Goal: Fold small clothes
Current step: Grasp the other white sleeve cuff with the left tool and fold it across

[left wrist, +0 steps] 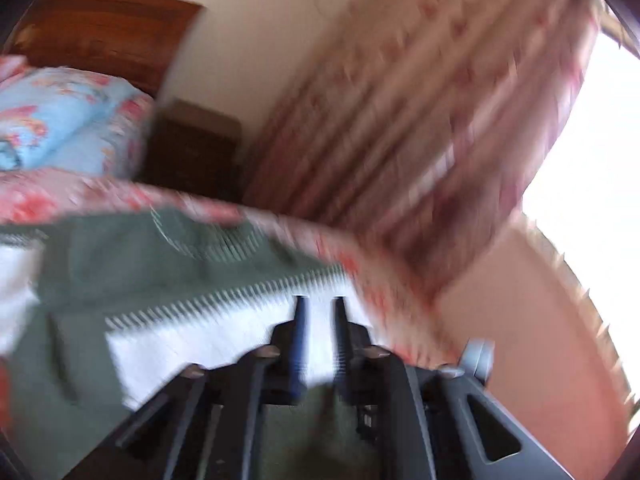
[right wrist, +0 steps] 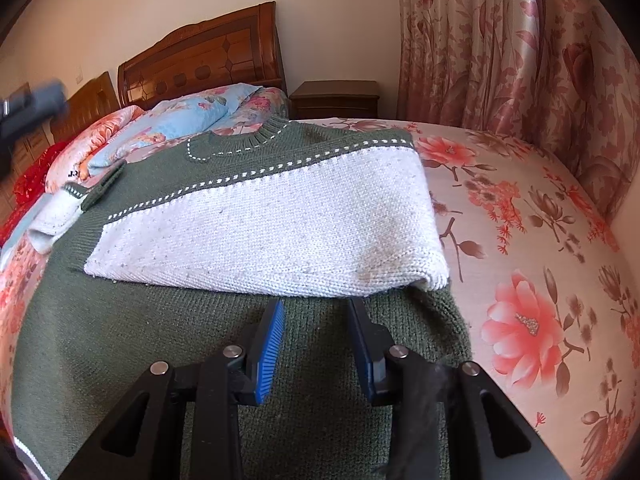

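A small green knit sweater (right wrist: 168, 320) with white sleeves lies flat on the floral bedsheet (right wrist: 520, 240). Its right white sleeve (right wrist: 280, 232) is folded across the chest; the left sleeve (right wrist: 60, 212) lies bunched at the far left. My right gripper (right wrist: 316, 308) is open and empty, just above the green hem, fingertips short of the folded sleeve's edge. The left wrist view is blurred: my left gripper (left wrist: 320, 308) hovers above the white sleeve (left wrist: 224, 340) with a narrow gap between the jaws and nothing between them. The left tool shows as a blur at the far left of the right wrist view (right wrist: 28, 108).
A blue floral pillow (right wrist: 192, 116) and folded quilts lie at the head of the bed by the wooden headboard (right wrist: 200, 60). A dark nightstand (right wrist: 336, 100) stands beside it. Floral curtains (right wrist: 500, 40) hang along the right side; a bright window (left wrist: 592, 180) shows.
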The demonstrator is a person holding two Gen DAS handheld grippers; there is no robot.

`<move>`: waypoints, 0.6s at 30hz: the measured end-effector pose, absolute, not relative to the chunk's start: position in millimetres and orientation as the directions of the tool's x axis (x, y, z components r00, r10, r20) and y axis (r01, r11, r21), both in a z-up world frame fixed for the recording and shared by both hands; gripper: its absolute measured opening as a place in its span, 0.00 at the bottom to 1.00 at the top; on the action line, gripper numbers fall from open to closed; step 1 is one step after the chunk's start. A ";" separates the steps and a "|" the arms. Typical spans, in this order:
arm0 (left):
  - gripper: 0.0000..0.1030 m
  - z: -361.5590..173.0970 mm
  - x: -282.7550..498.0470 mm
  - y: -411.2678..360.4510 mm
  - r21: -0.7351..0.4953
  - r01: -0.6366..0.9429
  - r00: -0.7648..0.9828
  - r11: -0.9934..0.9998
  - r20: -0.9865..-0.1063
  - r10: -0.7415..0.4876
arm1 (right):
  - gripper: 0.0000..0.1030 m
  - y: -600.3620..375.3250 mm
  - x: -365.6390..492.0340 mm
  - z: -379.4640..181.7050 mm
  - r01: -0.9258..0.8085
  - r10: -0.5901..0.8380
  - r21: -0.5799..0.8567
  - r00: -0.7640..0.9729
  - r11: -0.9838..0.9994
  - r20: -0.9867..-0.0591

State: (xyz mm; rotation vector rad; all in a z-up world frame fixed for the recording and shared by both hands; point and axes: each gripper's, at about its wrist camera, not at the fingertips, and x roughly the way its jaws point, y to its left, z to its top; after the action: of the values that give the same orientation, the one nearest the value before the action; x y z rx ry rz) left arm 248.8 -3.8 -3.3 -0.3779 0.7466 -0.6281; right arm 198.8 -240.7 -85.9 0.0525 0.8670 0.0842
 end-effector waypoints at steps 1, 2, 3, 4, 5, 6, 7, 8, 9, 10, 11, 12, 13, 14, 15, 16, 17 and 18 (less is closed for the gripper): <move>1.00 -7.9 233.2 -16.1 -0.511 0.393 0.559 0.764 -0.528 -0.640 | 0.33 -242.5 198.5 -85.8 -0.053 0.105 0.093 0.645 0.994 -0.757; 1.00 -12.9 225.6 -16.3 -0.499 0.390 0.560 0.774 -0.539 -0.629 | 0.33 -244.0 198.4 -85.8 -0.053 0.113 0.103 0.645 0.993 -0.756; 1.00 -16.3 218.6 -15.1 -0.480 0.380 0.569 0.791 -0.553 -0.609 | 0.33 -245.8 198.2 -85.8 -0.053 0.122 0.115 0.645 0.992 -0.754; 1.00 -20.1 211.5 -6.0 -0.440 0.352 0.597 0.826 -0.574 -0.560 | 0.33 -247.6 198.3 -85.9 -0.053 0.132 0.128 0.646 0.990 -0.752; 1.00 -25.4 204.4 9.8 -0.410 0.317 0.627 0.855 -0.586 -0.513 | 0.33 -248.8 198.4 -85.9 -0.053 0.139 0.137 0.646 0.989 -0.751; 1.00 -27.6 201.8 29.3 -0.373 0.255 0.666 0.892 -0.601 -0.442 | 0.33 -249.0 198.5 -85.9 -0.054 0.141 0.140 0.646 0.989 -0.750; 1.00 -30.2 201.1 49.6 -0.351 0.205 0.688 0.913 -0.612 -0.390 | 0.33 -249.1 198.6 -85.9 -0.054 0.143 0.142 0.646 0.988 -0.750; 1.00 -31.7 203.9 77.2 -0.334 0.131 0.711 0.934 -0.624 -0.323 | 0.33 -248.7 198.7 -86.0 -0.055 0.144 0.142 0.645 0.988 -0.750; 1.00 -31.7 208.6 104.1 -0.321 0.056 0.727 0.945 -0.636 -0.259 | 0.33 -248.7 199.0 -86.0 -0.056 0.145 0.143 0.645 0.988 -0.750; 1.00 -30.9 215.4 130.2 -0.305 -0.019 0.732 0.952 -0.653 -0.194 | 0.34 -248.5 199.0 -86.0 -0.056 0.145 0.143 0.645 0.988 -0.750; 1.00 -30.3 222.3 147.6 -0.290 -0.054 0.726 0.955 -0.669 -0.162 | 0.34 -248.3 199.0 -86.1 -0.056 0.146 0.144 0.645 0.988 -0.750; 1.00 -29.7 231.0 158.8 -0.262 -0.064 0.706 0.963 -0.694 -0.142 | 0.34 -248.4 199.0 -86.0 -0.055 0.145 0.144 0.645 0.988 -0.750; 1.00 -29.7 241.3 167.2 -0.194 -0.054 0.670 0.979 -0.734 -0.108 | 0.34 -248.4 199.1 -86.1 -0.055 0.147 0.146 0.646 0.988 -0.749; 1.00 -30.7 246.8 166.7 -0.133 -0.039 0.658 0.990 -0.749 -0.075 | 0.34 -248.9 199.3 -86.2 -0.055 0.148 0.148 0.646 0.987 -0.749; 1.00 -32.5 251.8 160.7 -0.031 -0.001 0.651 1.000 -0.759 -0.023 | 0.34 -249.1 199.3 -86.2 -0.055 0.150 0.150 0.646 0.987 -0.749; 1.00 -36.8 256.2 149.5 0.071 0.052 0.647 0.996 -0.762 0.021 | 0.34 -249.2 199.3 -86.3 -0.055 0.151 0.151 0.646 0.987 -0.748; 1.00 -43.9 267.0 137.8 0.136 0.099 0.644 0.986 -0.764 0.041 | 0.34 -249.0 199.2 -86.3 -0.055 0.151 0.152 0.646 0.987 -0.748; 1.00 -48.3 269.8 127.7 0.186 0.150 0.639 0.971 -0.768 0.048 | 0.34 -249.0 199.0 -86.2 -0.055 0.151 0.152 0.646 0.987 -0.748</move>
State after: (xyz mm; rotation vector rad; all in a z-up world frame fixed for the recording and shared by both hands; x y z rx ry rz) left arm 269.8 127.7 -48.3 0.2424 0.8780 -0.0588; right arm 199.0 -249.0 -86.2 0.1192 0.8608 0.1171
